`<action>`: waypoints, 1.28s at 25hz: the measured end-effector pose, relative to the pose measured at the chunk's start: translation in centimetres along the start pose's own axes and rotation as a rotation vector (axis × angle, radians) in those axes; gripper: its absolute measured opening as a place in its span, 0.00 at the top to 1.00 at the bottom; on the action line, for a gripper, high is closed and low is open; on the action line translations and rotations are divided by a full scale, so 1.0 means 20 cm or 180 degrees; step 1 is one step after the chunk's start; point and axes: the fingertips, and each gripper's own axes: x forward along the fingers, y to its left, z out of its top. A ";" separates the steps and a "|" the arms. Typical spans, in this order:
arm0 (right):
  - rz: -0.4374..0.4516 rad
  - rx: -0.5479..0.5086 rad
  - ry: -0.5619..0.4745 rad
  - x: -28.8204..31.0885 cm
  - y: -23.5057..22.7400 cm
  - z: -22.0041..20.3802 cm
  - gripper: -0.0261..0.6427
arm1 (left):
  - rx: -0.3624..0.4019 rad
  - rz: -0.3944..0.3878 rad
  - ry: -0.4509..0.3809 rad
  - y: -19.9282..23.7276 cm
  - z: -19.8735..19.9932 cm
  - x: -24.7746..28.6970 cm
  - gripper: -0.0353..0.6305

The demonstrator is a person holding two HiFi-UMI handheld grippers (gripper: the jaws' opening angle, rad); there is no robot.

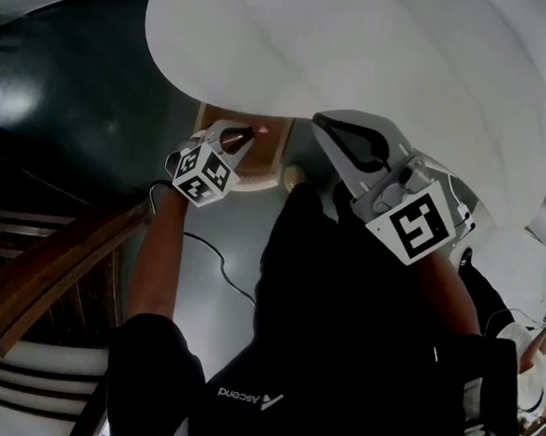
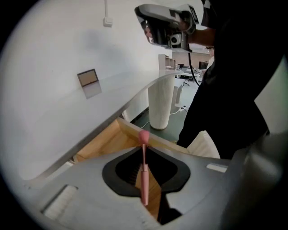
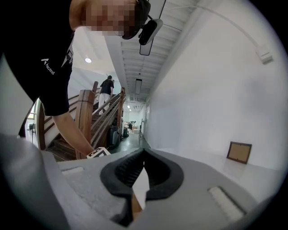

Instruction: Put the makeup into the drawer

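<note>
Gripping a thin pink makeup brush [image 2: 144, 175] in narrow jaws, the left gripper [image 2: 144, 150] is pointing down over the open wooden drawer [image 2: 105, 143]; the right gripper [image 3: 143, 155] is sitting closed, empty.

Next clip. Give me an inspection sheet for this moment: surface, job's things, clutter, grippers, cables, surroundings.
Surface: white tabletop, with a small picture frame on it by the wall.
Job's things: pink makeup brush pointed at the open wooden drawer, not yet in it.
Clutter: nothing seen.
Grippers: left gripper shut on the brush; right gripper shut, nothing between its jaws.
Cables: black cable trailing over the dark floor.
Surroundings: wooden staircase, white ribbed pedestal, another person on the stairs.
</note>
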 end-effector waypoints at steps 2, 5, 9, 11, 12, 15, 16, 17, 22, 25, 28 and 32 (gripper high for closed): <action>-0.0029 -0.0008 0.0050 -0.02 0.00 -0.02 0.96 | 0.0102 -0.0057 0.0120 0.00 -0.05 0.07 0.87; -0.0078 -0.0047 0.0133 -0.07 -0.02 -0.05 0.96 | 0.0245 -0.0165 0.0274 -0.01 -0.10 0.17 0.87; -0.0124 -0.0071 0.0208 -0.12 -0.03 -0.09 0.96 | 0.0386 -0.0300 0.0442 -0.01 -0.14 0.29 0.87; -0.0133 -0.0079 0.0239 -0.13 -0.03 -0.11 0.96 | 0.0454 -0.0366 0.0517 -0.01 -0.15 0.35 0.87; -0.0133 -0.0080 0.0263 -0.14 -0.03 -0.13 0.96 | 0.0481 -0.0396 0.0545 -0.01 -0.15 0.37 0.87; -0.0118 -0.0098 0.0347 -0.16 -0.04 -0.16 0.96 | 0.0542 -0.0465 0.0595 -0.01 -0.14 0.45 0.87; -0.0116 -0.0104 0.0367 -0.17 -0.05 -0.18 0.96 | 0.0554 -0.0480 0.0610 0.00 -0.14 0.48 0.87; -0.0116 -0.0106 0.0380 -0.17 -0.06 -0.19 0.96 | 0.0561 -0.0488 0.0629 0.00 -0.14 0.50 0.87; -0.0150 -0.0100 0.0441 -0.19 -0.07 -0.21 0.96 | 0.0552 -0.0522 0.0717 0.01 -0.22 0.62 0.87; -0.0176 -0.0096 0.0476 -0.19 -0.07 -0.22 0.96 | 0.0601 -0.0583 0.0788 -0.01 -0.27 0.65 0.87; -0.0196 -0.0077 0.0494 -0.19 -0.07 -0.24 0.96 | 0.0656 -0.0652 0.0850 -0.04 -0.32 0.69 0.87; -0.0202 -0.0052 0.0516 -0.19 -0.07 -0.26 0.96 | 0.0650 -0.0693 0.0917 -0.05 -0.37 0.72 0.87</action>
